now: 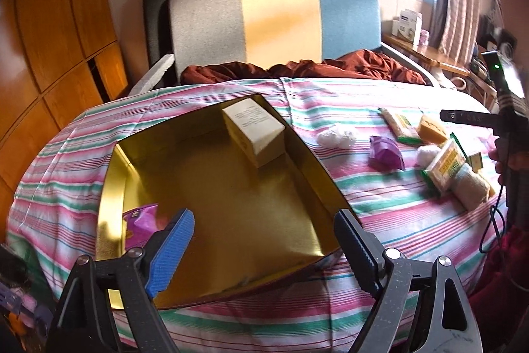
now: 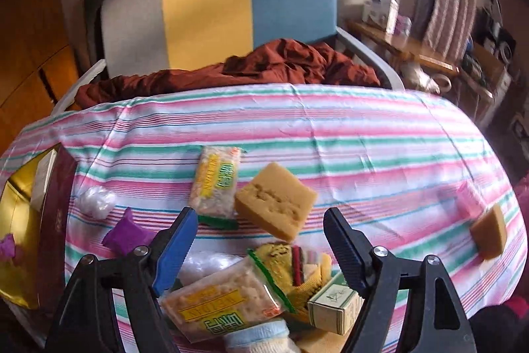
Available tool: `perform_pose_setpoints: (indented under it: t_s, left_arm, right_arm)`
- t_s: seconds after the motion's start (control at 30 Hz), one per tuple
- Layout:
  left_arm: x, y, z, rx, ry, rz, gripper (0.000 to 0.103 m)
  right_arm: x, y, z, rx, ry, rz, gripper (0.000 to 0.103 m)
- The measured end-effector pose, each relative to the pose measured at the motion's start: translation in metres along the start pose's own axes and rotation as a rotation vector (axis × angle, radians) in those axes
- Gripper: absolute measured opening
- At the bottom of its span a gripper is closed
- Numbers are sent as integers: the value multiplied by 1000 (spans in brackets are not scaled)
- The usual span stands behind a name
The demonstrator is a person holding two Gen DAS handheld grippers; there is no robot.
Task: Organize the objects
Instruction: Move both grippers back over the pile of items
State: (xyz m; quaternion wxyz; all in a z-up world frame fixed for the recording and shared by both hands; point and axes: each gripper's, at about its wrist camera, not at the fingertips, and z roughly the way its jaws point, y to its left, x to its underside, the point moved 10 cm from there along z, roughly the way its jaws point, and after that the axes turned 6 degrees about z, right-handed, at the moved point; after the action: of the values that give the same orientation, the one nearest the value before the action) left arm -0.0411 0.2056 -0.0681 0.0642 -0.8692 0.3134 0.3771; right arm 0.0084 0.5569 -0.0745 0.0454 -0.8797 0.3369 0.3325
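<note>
The right gripper [image 2: 259, 229] is held with its jaws apart over the striped cloth [image 2: 363, 138], nothing being gripped. Below it, 1 cracker packet [image 2: 218, 310] and a small green box [image 2: 334, 306] are seen; beyond, a second cracker packet [image 2: 216, 184] touches a yellow sponge [image 2: 276, 200].

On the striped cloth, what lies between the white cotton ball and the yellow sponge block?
In the right wrist view, a clear cracker packet lies between the white cotton ball and the yellow sponge block, touching the sponge.
</note>
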Motion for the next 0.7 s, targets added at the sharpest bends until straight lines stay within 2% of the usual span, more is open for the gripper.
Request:
perform_pose_setpoints:
  t_s: [0.17, 0.33, 0.53, 0.63, 0.7]
  left_arm:
    - [-7, -27, 11, 39, 16, 42, 87]
    - [-24, -48, 19, 66, 9, 92, 87]
    - [-41, -68, 36, 118, 29, 95, 87]
    - [-49, -77, 49, 143, 49, 106, 82]
    - [-55, -82, 58, 151, 62, 110, 73]
  right_arm:
    - [1, -18, 2, -10, 24, 95, 80]
    - [-2, -21, 0, -11, 13, 110, 80]
    - [-5, -42, -2, -33, 13, 228, 80]
    - [-4, -51, 1, -46, 32, 284, 80]
    - [-5, -55, 0, -49, 28, 306, 80]
